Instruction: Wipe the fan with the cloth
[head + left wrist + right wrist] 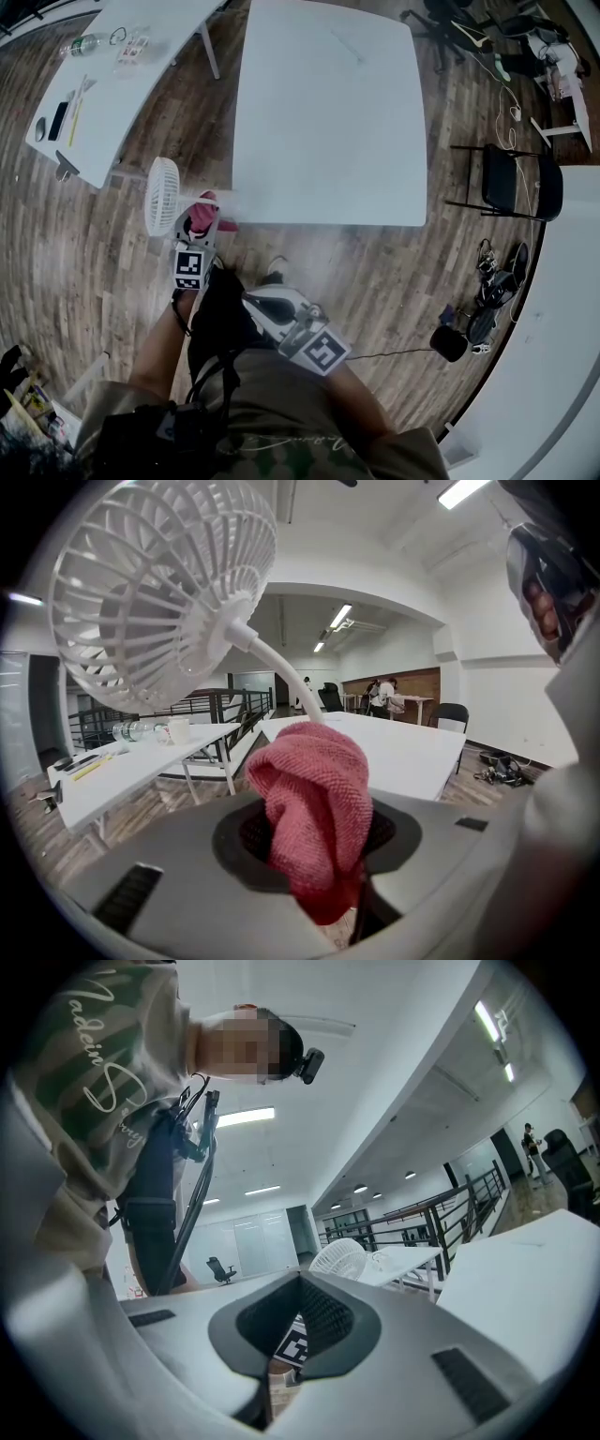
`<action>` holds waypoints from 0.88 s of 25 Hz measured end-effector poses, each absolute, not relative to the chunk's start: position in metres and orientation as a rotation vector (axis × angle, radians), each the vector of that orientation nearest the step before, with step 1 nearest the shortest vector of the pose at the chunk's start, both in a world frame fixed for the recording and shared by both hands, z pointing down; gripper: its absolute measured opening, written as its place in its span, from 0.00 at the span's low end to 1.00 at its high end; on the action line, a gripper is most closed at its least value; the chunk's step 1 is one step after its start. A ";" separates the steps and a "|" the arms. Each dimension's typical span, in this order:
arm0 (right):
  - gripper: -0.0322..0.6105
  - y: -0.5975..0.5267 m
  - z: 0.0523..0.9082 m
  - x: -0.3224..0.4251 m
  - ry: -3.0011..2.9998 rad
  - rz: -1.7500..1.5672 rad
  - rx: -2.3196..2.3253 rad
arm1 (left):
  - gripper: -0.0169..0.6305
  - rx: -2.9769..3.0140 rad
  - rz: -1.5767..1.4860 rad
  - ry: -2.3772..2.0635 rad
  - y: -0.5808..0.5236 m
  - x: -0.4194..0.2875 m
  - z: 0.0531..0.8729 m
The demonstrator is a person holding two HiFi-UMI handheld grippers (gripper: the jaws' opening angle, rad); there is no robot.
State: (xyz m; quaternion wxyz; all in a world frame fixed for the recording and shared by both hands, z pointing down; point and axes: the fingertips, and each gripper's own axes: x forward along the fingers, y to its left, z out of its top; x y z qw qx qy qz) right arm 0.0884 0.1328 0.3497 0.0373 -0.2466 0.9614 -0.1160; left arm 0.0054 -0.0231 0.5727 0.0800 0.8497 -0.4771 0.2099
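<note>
One cloth (314, 808) – soft, limp, light – is pinched in the left tool (199, 223), its jaws part-way closed on the bunch. It sits just under the one fan (155, 597), whose head stands beside the near corner of the desk (328, 112) on a thin curved stem. The fan looks light and its grille ribs thin, so I judge gentle strokes best, with the right tool (298, 1326) – shut, empty – free to steady the stem.

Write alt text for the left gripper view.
A pink-red cloth is clamped in the jaws of the left gripper. A white fan on a curved neck rises at upper left, with white tables behind.
</note>
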 end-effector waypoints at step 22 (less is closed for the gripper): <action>0.05 0.129 0.359 0.088 2.931 -0.406 -0.778 | 0.27 2.555 0.651 -1.359 -0.025 0.009 0.592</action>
